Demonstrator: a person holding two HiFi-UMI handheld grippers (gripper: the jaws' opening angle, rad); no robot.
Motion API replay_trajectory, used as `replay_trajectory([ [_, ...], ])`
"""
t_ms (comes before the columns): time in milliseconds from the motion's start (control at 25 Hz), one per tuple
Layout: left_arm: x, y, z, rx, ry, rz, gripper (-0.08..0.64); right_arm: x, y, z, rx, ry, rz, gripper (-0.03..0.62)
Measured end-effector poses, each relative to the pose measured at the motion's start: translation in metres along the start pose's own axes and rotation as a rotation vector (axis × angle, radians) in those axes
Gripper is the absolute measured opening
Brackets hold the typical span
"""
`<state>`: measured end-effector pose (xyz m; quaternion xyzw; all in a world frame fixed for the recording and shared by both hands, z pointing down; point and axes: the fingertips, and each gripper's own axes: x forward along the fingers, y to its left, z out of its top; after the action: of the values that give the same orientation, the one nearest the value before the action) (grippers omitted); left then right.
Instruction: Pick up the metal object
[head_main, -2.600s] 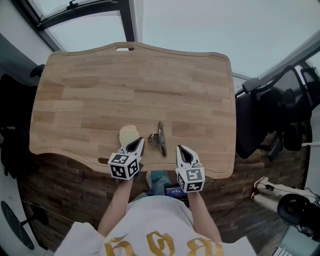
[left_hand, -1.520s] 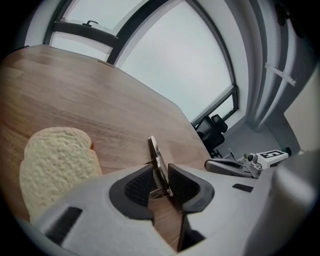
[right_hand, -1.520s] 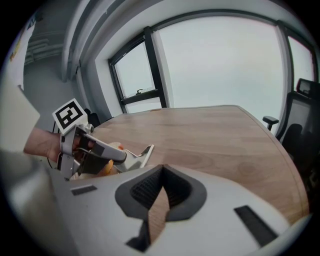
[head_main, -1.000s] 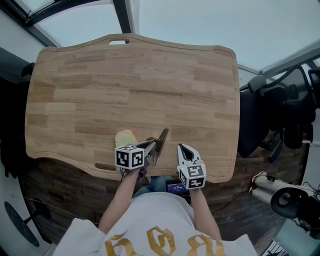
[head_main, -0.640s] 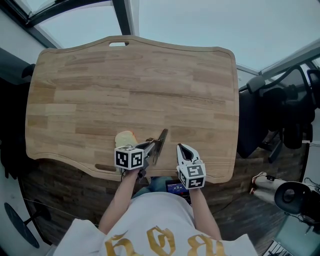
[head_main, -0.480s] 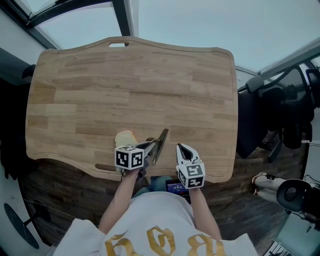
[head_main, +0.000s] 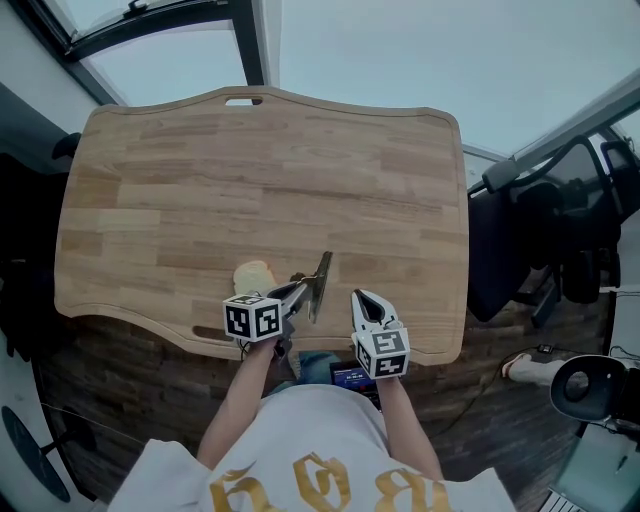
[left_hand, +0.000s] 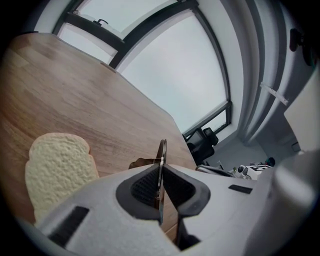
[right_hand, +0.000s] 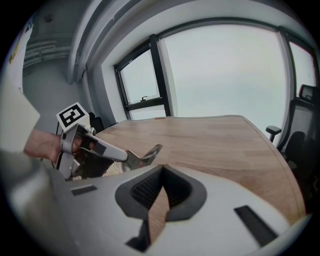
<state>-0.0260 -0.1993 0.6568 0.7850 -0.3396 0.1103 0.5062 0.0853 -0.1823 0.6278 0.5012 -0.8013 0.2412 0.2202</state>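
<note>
The metal object (head_main: 318, 283) is a thin, flat steel piece with a bent tab. My left gripper (head_main: 293, 293) is shut on it near the table's front edge, and it sticks out forward and to the right at a tilt. In the left gripper view its edge (left_hand: 161, 155) runs straight up between the pads of my left gripper (left_hand: 160, 187). The right gripper view shows the metal object (right_hand: 145, 155) just above the wood, beyond the left gripper (right_hand: 117, 155). My right gripper (head_main: 362, 298) is shut and empty, just right of the object; its closed tips (right_hand: 159, 172) show in its own view.
A slice of bread (head_main: 254, 276) lies on the wooden table (head_main: 260, 170) just left of the left gripper, large in the left gripper view (left_hand: 57, 170). A dark office chair (head_main: 520, 240) stands off the table's right edge. Windows lie beyond the far edge.
The metal object lay flat on the table with my left gripper open beside the bread. The left gripper has since closed on it and tilted it up. The right gripper stayed put.
</note>
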Motion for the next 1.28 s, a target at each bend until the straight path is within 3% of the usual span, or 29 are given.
replay_trajectory([
  [240, -0.022, -0.01, 0.013, -0.017, -0.118, -0.027, 0.037, -0.019, 0.008, 0.014, -0.03, -0.061, -0.015, 0.011],
  [640, -0.053, -0.027, 0.015, -0.021, -0.207, -0.053, 0.037, -0.041, 0.017, 0.035, -0.042, -0.155, -0.04, 0.011],
  [880, -0.075, -0.041, 0.019, -0.049, -0.278, -0.08, 0.035, -0.06, 0.023, 0.051, -0.02, -0.244, -0.036, 0.011],
  [1280, -0.111, -0.065, 0.022, -0.102, -0.39, -0.15, 0.035, -0.089, 0.037, 0.068, -0.062, -0.33, -0.049, 0.011],
])
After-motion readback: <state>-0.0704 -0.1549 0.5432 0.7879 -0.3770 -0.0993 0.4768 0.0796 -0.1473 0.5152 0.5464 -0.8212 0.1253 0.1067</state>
